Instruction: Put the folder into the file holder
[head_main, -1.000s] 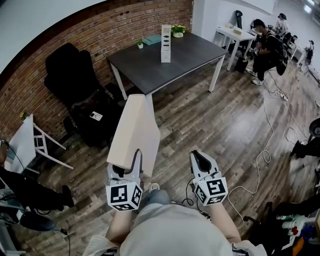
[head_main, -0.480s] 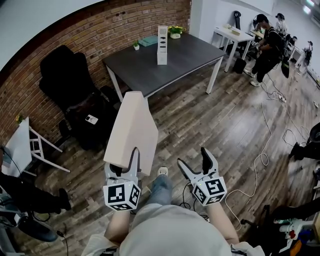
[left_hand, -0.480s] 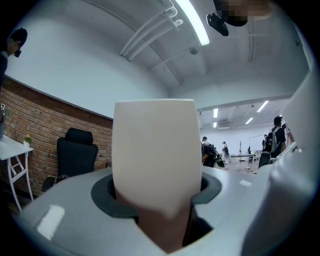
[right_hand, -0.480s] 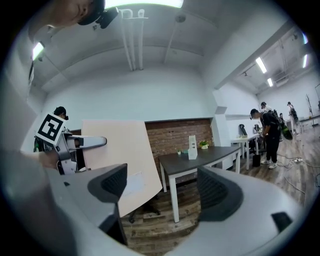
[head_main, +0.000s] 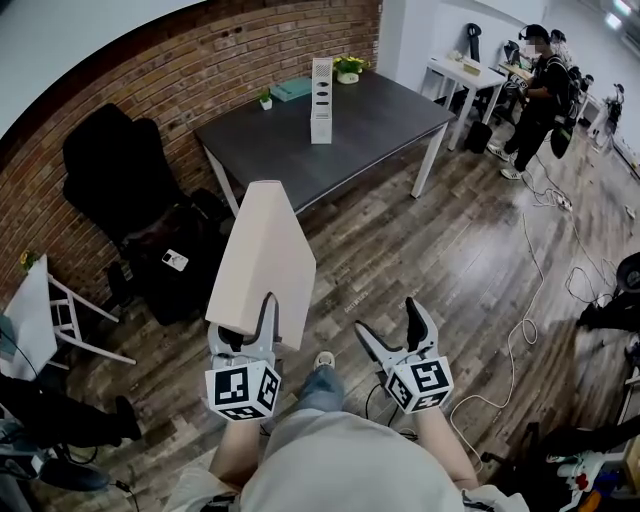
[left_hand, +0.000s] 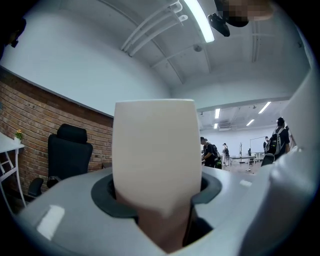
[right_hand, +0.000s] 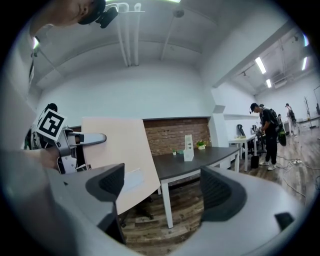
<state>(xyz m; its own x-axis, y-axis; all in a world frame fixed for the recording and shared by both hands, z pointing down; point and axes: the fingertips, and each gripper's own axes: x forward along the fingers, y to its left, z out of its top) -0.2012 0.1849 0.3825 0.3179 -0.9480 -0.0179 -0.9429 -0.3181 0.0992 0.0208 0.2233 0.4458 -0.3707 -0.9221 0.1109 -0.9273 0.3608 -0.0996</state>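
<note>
1. Holding a pale beige, flat rectangular cardboard folder (head_main: 262, 265) in the left gripper (head_main: 256, 322), clamped tight on the near lower end, with the long sheet rising steeply up and away above the brown wooden plank floor (head_main: 440, 260).
2. Opening the jaws of the right gripper (head_main: 388, 318) just beside it, with nothing between the pads, so free to steady the load if needed.
3. Standing well apart from the white, upright, slotted file holder (head_main: 321, 87), set near the middle of the dark grey rectangular table (head_main: 380, 115). Probably mid-carry, with insertion not yet begun.
4. Risking a swing or droop of the folder: gripped at one end only, top-heavy, and likely to pivot between the pads on any quick turn or step.
5. Risking a knock against the table edge or the holder itself if brought in low or tilted. Looks light and narrow, so probably easy to topple or push along the tabletop.
6. Risking a missed slot: a slim opening, a wide folder, and the far end hidden behind the sheet itself. Better squared up and lowered slowly, perhaps with the right gripper bracing the holder.
7. Minding the loose white cable (head_main: 530, 260) on the floor to the right, a tripping hazard only on drifting that way.
</note>
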